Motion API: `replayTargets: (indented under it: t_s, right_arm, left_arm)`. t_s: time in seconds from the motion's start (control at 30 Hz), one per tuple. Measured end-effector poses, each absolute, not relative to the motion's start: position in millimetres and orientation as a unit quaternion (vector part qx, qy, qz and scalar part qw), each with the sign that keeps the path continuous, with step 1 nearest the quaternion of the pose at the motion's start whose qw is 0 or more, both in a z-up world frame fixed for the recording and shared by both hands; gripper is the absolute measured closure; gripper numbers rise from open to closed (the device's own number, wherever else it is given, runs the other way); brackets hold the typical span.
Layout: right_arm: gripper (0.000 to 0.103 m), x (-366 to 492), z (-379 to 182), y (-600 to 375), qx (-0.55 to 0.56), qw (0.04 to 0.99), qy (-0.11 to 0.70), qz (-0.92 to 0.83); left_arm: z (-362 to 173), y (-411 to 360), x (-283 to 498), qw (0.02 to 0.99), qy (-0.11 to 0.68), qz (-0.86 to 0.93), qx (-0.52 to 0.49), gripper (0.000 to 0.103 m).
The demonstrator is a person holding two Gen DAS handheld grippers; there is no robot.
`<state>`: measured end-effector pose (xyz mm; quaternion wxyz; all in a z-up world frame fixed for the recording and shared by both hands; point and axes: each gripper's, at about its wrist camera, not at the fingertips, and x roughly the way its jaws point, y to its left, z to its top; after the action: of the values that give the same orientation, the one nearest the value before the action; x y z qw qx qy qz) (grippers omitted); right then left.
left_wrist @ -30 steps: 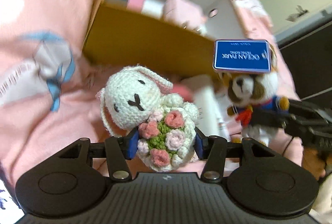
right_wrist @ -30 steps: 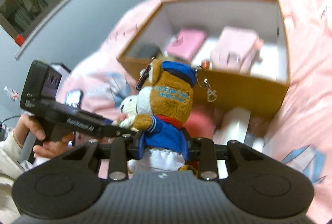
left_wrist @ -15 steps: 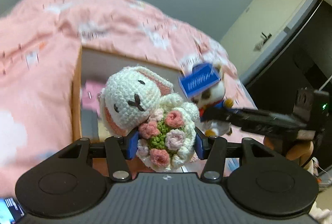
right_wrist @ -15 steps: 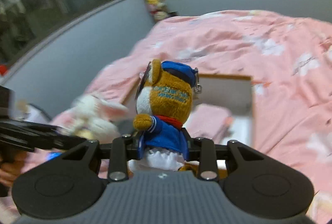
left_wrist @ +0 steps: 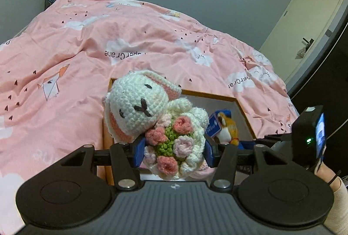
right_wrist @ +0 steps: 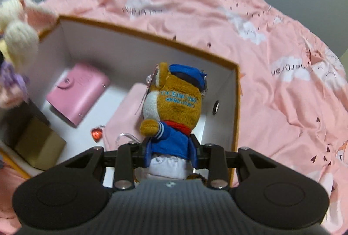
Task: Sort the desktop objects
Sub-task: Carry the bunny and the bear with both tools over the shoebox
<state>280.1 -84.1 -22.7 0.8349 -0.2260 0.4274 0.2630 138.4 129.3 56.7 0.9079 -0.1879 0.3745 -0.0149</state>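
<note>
We carry two toys over the open cardboard box (right_wrist: 150, 36).
Our left gripper (left_wrist: 174, 148) clamps the white crocheted bunny (left_wrist: 139, 104); our right gripper (right_wrist: 170, 152) clamps the brown sailor-suited plush bear (right_wrist: 176, 100); only the right view shows the pink case (right_wrist: 78, 93) inside, at ten o'clock.

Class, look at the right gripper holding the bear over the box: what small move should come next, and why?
Probably lower the right gripper a little into the box, then release. Its fingers clamp the bear, which already hangs over the pink pouch inside, clear of the walls.

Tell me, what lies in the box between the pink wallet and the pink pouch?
A small red heart charm on the white box floor, in the right wrist view.
</note>
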Motion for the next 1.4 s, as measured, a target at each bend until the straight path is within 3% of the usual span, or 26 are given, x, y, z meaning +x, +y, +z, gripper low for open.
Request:
replayTargets:
  t_s: [0.17,0.37,0.83,0.97,1.4]
  right_arm:
    - [0.067,292.2,-40.5,-78.9,-0.220,0.818,0.458,0.268]
    - [0.068,310.6,-52.8,-78.2,-0.129,0.788,0.510,0.319]
    - [0.068,304.9,-46.7,-31.0,-0.116,0.754,0.514,0.392]
    - [0.068,294.9,-38.6,-15.9,-0.130,0.771,0.483,0.394]
    - [0.068,321.5,-40.9,-29.3,0.071,0.741,0.524,0.414]
  left_arm:
    - [54.0,140.6,147.9,0.907,0.376,-0.010,-0.189,0.042]
    - [50.9,150.5,151.2,0.904,0.380,-0.007,-0.194,0.042]
    - [50.3,161.2,150.0,0.900,0.387,-0.002,-0.198,0.042]
    - [50.7,163.0,151.3,0.899,0.390,-0.004,-0.200,0.042]
    - [49.6,166.6,160.1,0.899,0.390,0.001,-0.197,0.042]
